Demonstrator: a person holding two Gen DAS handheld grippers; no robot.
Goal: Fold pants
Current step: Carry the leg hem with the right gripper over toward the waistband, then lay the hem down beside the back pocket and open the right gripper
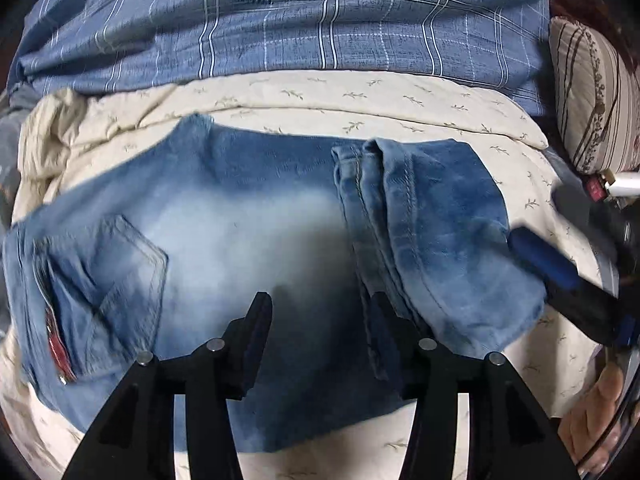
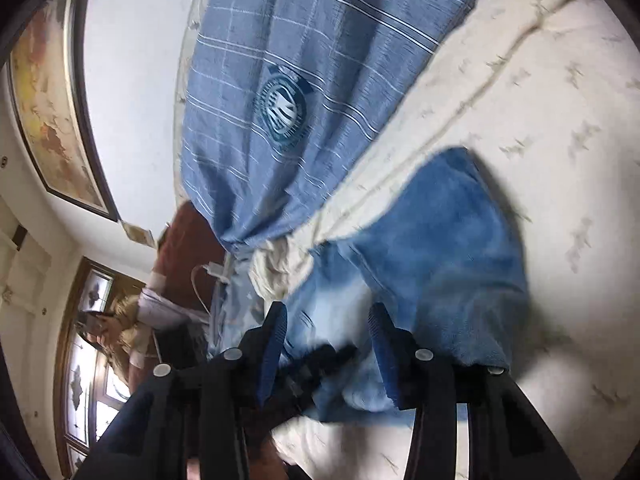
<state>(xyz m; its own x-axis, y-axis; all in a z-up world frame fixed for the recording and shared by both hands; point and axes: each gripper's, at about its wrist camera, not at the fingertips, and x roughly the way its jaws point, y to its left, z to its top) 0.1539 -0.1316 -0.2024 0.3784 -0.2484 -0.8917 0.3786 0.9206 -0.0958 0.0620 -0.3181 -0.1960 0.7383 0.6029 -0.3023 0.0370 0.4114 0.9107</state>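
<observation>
Mid-fold: jeans (image 1: pixel 248 216) lie doubled on the cream sheet (image 1: pixel 400 100), legs flopped over at right. My left tongs (image 1: pixel 320 312) and right tongs (image 2: pixel 326 330) hang released, gripping nothing. Next, grab the right end and fold across.

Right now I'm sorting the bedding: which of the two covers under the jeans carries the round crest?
The blue plaid cover, lying beyond the jeans. The cream cover directly under the jeans shows only small leaf sprigs.
</observation>
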